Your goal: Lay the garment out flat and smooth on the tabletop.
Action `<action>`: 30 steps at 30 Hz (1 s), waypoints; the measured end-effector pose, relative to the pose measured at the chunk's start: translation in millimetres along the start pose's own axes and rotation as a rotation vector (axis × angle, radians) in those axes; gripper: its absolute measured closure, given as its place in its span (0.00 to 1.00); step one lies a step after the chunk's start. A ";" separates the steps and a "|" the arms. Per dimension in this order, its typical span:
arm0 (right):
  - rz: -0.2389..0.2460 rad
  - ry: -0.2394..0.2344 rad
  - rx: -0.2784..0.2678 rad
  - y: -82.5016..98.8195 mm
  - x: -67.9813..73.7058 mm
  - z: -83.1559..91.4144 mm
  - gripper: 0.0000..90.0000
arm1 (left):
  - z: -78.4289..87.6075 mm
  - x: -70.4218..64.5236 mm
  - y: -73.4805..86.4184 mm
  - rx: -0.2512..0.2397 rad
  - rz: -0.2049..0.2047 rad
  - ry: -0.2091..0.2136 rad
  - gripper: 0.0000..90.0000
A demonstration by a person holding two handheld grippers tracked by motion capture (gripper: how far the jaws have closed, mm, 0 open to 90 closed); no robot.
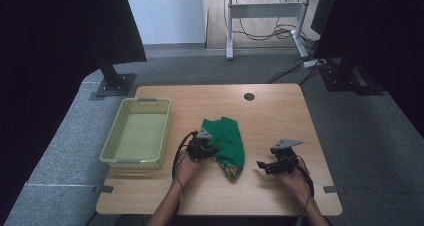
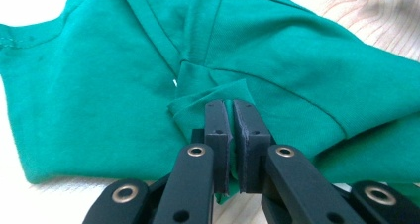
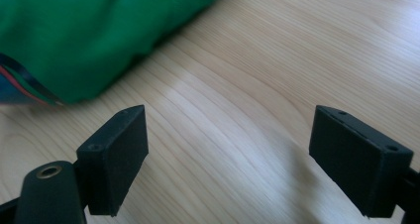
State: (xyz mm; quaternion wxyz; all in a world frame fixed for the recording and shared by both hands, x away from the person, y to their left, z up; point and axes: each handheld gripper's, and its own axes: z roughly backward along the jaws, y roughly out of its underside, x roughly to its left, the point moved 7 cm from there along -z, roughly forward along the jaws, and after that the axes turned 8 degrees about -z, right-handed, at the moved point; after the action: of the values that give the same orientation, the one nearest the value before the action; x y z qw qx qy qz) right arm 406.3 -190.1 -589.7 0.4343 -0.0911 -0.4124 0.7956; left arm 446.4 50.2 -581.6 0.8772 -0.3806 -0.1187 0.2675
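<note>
My bench (image 1: 280, 111) is light wood w/ rounded corners and a small dark round hole (image 1: 249, 96) near its far edge. On its left side sits a pale yellow-green basket (image 1: 136, 132), long side running front to back. A crumpled green garment (image 1: 227, 141) lies approx. mid-bench, just right of the basket, w/ a striped bit showing at its near end.

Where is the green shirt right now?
In the high view the green shirt lies bunched mid-table, right of the yellow basket, with the left gripper pinching its edge.
</note>
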 end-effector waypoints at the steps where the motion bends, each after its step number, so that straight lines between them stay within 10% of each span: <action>1: 0.000 0.000 0.000 0.0 0.0 0.0 0.17 | -0.5 -0.8 2.1 0.000 -0.010 0.004 0.94; 23: 0.088 -0.228 0.097 -18.7 57.2 -55.4 0.18 | -3.4 -10.3 8.0 -0.009 -0.042 0.028 0.94; 30: 0.118 -0.249 0.106 -23.9 67.3 -57.7 0.38 | -5.4 -14.1 7.3 -0.010 -0.049 0.022 0.94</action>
State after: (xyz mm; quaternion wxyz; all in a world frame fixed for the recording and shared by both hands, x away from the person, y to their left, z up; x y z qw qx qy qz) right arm 409.3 -98.5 -594.9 0.3366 0.0073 -0.4144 0.8455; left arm 434.1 43.2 -590.6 0.8827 -0.3851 -0.1197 0.2414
